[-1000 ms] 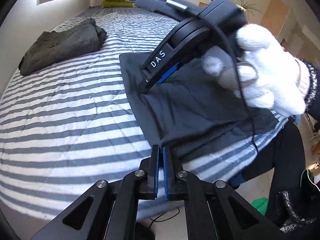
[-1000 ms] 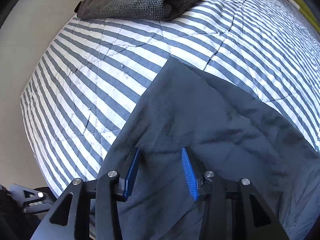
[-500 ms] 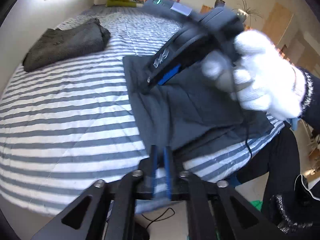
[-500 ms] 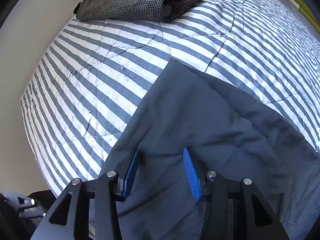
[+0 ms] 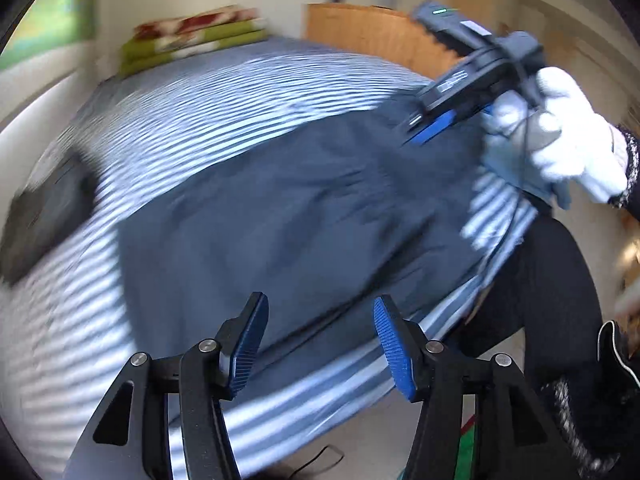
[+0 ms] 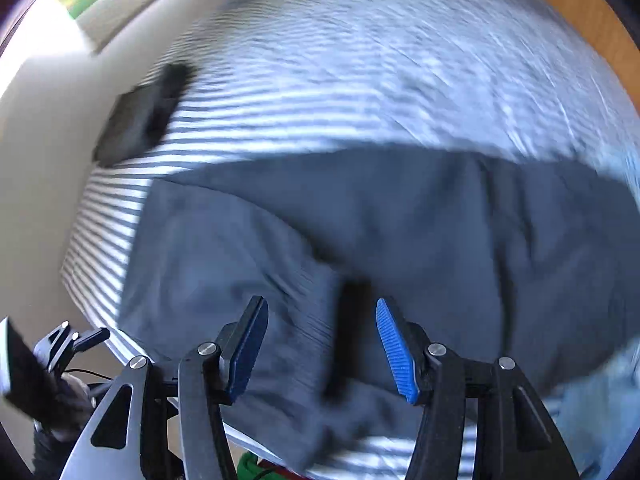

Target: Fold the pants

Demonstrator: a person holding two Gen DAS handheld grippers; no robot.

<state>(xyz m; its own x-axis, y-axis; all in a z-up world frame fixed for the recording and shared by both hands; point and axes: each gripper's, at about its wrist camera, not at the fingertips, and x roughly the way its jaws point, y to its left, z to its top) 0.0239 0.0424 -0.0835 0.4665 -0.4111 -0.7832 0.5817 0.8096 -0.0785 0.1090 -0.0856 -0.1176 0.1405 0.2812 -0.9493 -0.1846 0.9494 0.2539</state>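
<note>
Both frames are heavily motion-blurred, so fine detail is a guess. Left gripper (image 5: 318, 344): jaws opening, about half spread, nothing between the blue pads (image 5: 248, 346); the dark blue pants (image 5: 288, 216) lie just ahead of and below the tips, spread flat on the striped bedspread (image 5: 80, 312) near the bed's edge. Off to its far left sits a dark folded garment (image 5: 44, 208), well apart from the work. Right gripper (image 6: 320, 346): jaws also opening, wide, empty; the pants (image 6: 400, 232) fill the space directly under and ahead of its tips, with a raised crease running up from between the pads. In the left wrist view the same right gripper (image 5: 432, 128) hangs over the far end of the pants, held by a white-gloved hand (image 5: 560, 148). My read: both tools are let go and repositioning for the next fold. To do it well: settle the motion before descending, pick an outer edge or corner with each gripper rather than the middle, pinch only the layers you mean to lift, keep both grips level with each other so the fold line comes out straight. Risk: grabbing bedspread along with the fabric, or dragging the pants off the near edge.
</note>
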